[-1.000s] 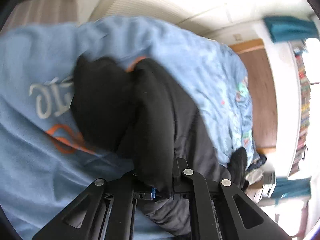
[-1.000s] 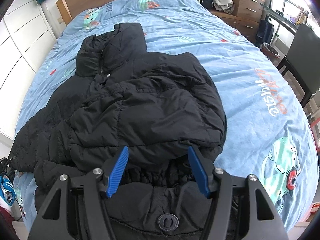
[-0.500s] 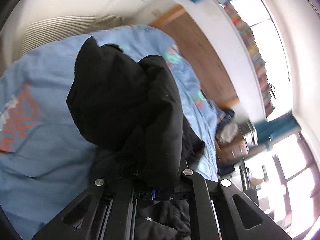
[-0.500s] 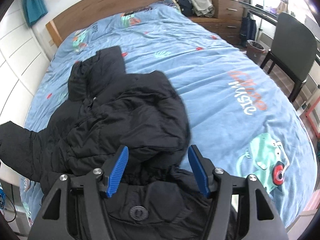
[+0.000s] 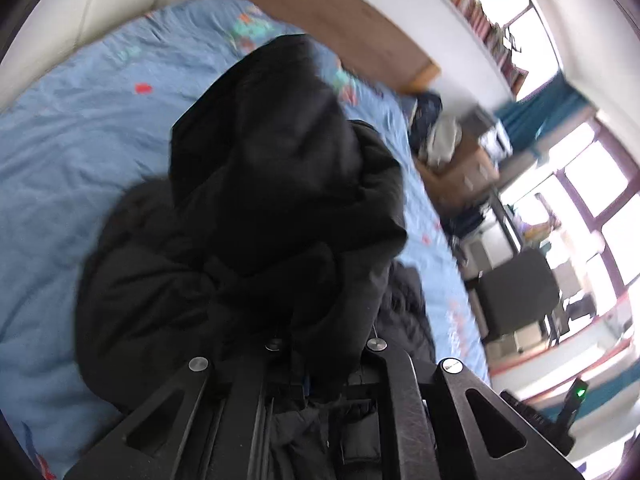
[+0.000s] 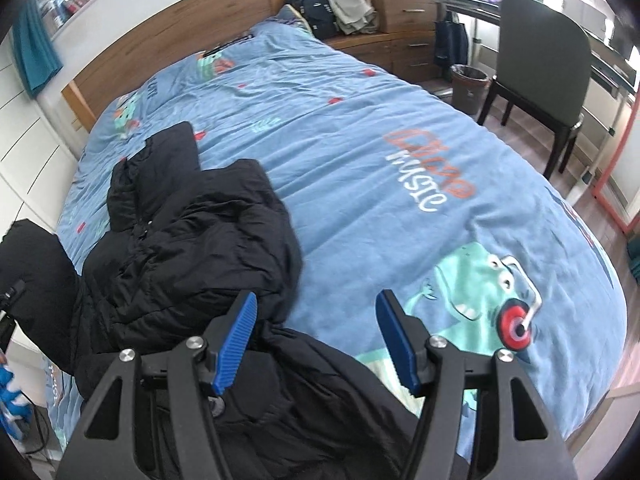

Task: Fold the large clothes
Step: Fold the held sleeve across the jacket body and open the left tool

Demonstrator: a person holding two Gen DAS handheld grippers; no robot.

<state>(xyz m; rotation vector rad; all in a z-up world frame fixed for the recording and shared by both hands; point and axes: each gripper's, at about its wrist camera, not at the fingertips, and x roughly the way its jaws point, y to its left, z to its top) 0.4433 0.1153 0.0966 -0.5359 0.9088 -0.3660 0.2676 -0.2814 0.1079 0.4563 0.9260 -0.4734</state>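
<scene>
A black puffer jacket [image 6: 192, 248] lies crumpled on the left half of the blue bedspread [image 6: 380, 120]. My left gripper [image 5: 320, 376] is shut on a fold of the jacket [image 5: 280, 184] and holds it lifted above the bed; the cloth hides its fingertips. The lifted fold shows at the left edge of the right wrist view [image 6: 36, 280]. My right gripper [image 6: 316, 340] is open and empty, its blue pads [image 6: 236, 340] just above the jacket's near hem.
A wooden headboard [image 6: 180, 36] stands at the far end. Drawers with a backpack [image 6: 316, 8] and clothes stand far right. A dark chair [image 6: 540, 64] and a bin [image 6: 468, 84] stand on the floor at the right. White cupboards are at the left.
My left gripper has swung the held jacket part up and over toward the jacket's body. The right gripper has shifted right, so the jacket now lies left of it.
</scene>
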